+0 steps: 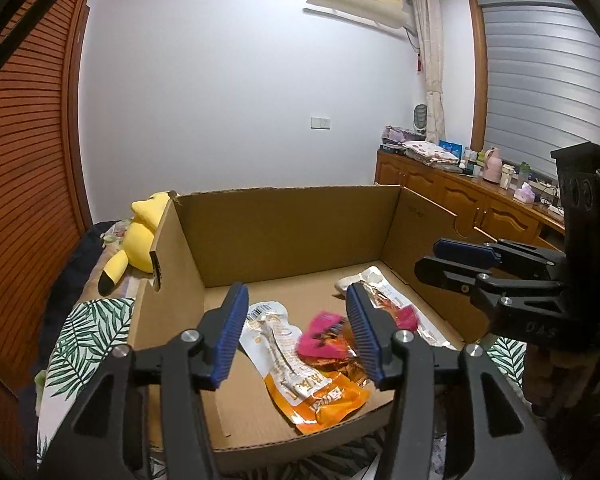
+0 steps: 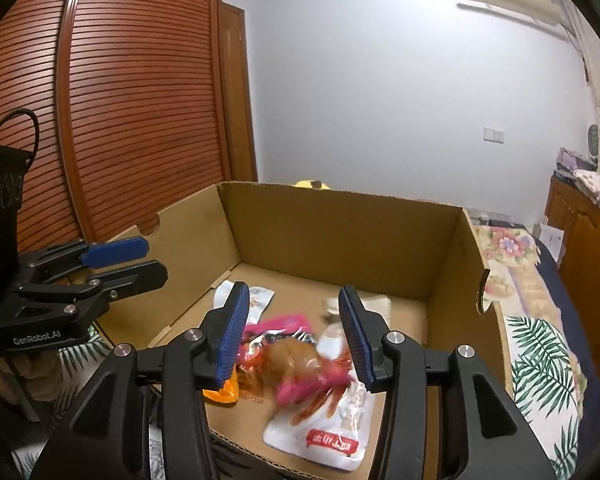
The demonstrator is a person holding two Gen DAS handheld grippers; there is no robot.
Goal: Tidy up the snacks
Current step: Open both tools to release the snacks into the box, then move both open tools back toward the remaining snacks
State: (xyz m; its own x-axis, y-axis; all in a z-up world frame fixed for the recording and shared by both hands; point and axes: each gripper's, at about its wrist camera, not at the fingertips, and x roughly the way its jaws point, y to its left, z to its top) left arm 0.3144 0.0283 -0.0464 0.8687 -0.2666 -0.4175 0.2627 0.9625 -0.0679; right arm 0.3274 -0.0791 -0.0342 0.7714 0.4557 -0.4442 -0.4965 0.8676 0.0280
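Note:
An open cardboard box [image 1: 292, 232] [image 2: 340, 232] holds several snack packets. In the left wrist view my left gripper [image 1: 296, 332] stands open over the box's near edge. Below it lie a white-and-orange packet [image 1: 300, 384] and a blurred pink packet [image 1: 324, 336], which no pad touches. My right gripper [image 1: 430, 260] hovers over the box's right wall. In the right wrist view my right gripper [image 2: 294, 332] is open above the blurred pink-and-brown packet [image 2: 296, 364] and a white packet with a red label [image 2: 340, 432]. My left gripper [image 2: 156, 260] hangs empty over the left wall.
A yellow plush toy [image 1: 140, 240] lies behind the box's left wall. Leaf-patterned cloth [image 1: 88, 332] covers the surface under the box. A wooden cabinet [image 1: 460, 196] crowded with items runs along the right. A slatted wardrobe [image 2: 120, 100] stands at the left.

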